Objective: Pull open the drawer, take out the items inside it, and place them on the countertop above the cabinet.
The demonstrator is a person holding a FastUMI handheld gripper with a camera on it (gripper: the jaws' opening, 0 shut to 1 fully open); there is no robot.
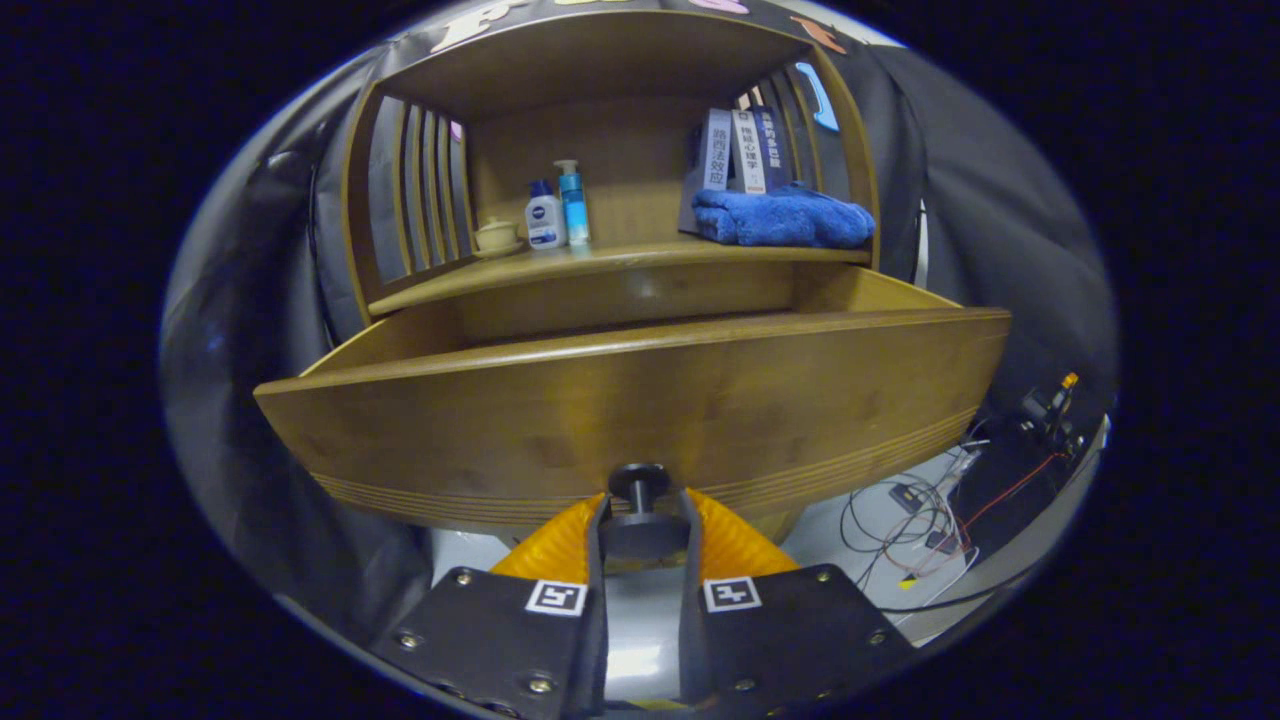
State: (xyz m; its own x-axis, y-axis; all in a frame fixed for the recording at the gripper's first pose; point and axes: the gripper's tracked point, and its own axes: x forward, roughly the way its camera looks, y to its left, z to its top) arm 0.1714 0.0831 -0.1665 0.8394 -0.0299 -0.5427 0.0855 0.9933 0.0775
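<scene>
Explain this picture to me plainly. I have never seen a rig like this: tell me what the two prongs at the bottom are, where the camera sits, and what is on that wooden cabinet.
The camera rides on a hand-held gripper, a two-finger tool a person carries, and looks forward along its fingers. Its fisheye lens bends everything, which is why the wood looks curved. The two prongs are those fingers, closed on the dark round knob of the drawer, which is pulled well out. From this low angle the drawer's inside is hidden, so I cannot tell what is in it. On the countertop above it stand a small lidded pot, two bottles, some upright books and a folded blue towel. Cables lie on the floor beside the cabinet.
</scene>
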